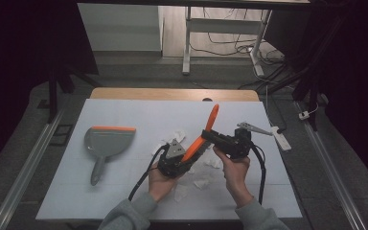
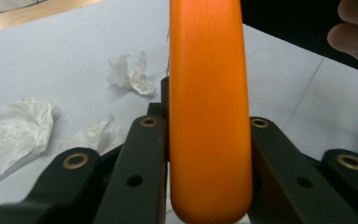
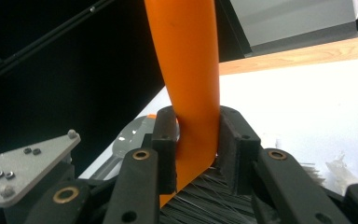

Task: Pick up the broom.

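Observation:
An orange-handled brush [image 1: 212, 117] is held above the table's middle, slanting up to the right. My left gripper [image 1: 188, 154] is shut on its lower end. In the left gripper view the rounded orange handle [image 2: 209, 70] sits pinched between the black jaws of the left gripper [image 2: 205, 123]. My right gripper [image 1: 206, 134] is shut on the brush higher up. In the right gripper view the jaws of the right gripper [image 3: 198, 140] clamp the orange neck [image 3: 186, 56] just above the black bristles [image 3: 200, 196]. A grey dustpan [image 1: 108, 141] with an orange lip lies flat at the left.
Several crumpled white paper scraps [image 1: 201, 182] lie on the white table [image 1: 124, 115] under and around my hands, and others [image 2: 23, 130] lie ahead of the left gripper. A white remote-like device [image 1: 282, 139] rests at the table's right edge. The dustpan [image 3: 130, 135] shows behind the right jaws.

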`<state>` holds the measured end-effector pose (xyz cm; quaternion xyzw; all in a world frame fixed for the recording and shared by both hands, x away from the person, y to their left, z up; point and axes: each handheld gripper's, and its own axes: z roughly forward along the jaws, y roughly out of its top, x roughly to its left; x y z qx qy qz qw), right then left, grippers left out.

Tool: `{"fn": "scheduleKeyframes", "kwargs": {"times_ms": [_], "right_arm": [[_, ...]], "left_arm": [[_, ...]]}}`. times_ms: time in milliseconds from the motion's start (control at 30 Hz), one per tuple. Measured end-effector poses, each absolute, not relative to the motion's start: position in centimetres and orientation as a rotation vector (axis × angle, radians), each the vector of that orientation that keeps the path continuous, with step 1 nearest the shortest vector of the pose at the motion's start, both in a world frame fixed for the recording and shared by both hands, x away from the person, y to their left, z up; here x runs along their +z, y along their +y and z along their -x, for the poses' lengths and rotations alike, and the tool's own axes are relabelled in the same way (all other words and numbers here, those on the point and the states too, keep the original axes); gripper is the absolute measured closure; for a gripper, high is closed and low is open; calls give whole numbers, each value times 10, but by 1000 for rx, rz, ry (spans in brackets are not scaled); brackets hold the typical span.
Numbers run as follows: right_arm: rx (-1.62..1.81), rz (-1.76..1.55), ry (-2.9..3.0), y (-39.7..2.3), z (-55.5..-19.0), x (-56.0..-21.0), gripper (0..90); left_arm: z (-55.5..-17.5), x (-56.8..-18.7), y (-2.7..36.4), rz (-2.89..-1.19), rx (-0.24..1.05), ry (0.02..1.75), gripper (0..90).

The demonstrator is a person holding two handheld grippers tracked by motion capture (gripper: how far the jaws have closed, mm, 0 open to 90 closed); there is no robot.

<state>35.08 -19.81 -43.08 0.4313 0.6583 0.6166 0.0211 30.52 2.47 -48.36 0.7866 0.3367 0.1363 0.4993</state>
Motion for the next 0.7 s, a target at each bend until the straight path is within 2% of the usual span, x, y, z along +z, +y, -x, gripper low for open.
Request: {"fn": "scheduleKeyframes", "kwargs": {"times_ms": [100,133,367,700], "right_arm": [[1891,-1327,2058,-198,-351,-431,669],[1861,-1310,2069,-198,-352,-429,586],[1706,-1077,2166,-208,-344,-409,381],[1527,-712,2356,-220,-330,-390,345]], "left_arm": [[-307,-482,29,-1926,320,802,784],[-308,-480,34,-1940,313,803,784],[-304,-466,51,-1973,356,768,786],[-310,-456,72,-2138,325,720,785]]}}
